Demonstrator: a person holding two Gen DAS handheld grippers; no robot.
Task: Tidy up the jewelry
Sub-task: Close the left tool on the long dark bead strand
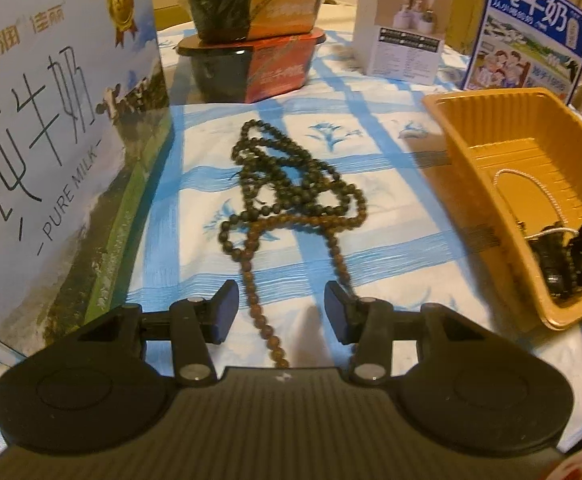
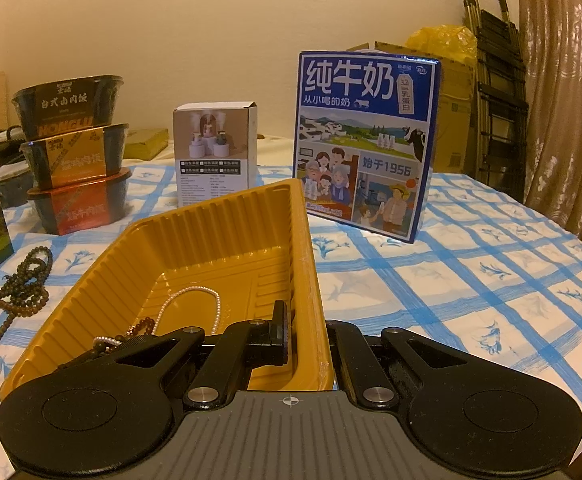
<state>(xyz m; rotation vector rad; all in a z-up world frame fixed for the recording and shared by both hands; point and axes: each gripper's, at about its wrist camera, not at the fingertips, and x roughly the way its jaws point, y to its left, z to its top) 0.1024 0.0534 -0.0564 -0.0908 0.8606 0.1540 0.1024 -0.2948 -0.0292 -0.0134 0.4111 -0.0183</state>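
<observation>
Left gripper (image 1: 281,312) fingers spread, straddling tail of bead necklace (image 1: 287,196) heaped on tablecloth (image 1: 391,216) toward 12 o'clock. Right gripper (image 2: 311,336) pinches tray (image 2: 307,280) wall. Risks: strand tangles or slips; tray tips, spilling pearl strand (image 2: 195,300).
</observation>
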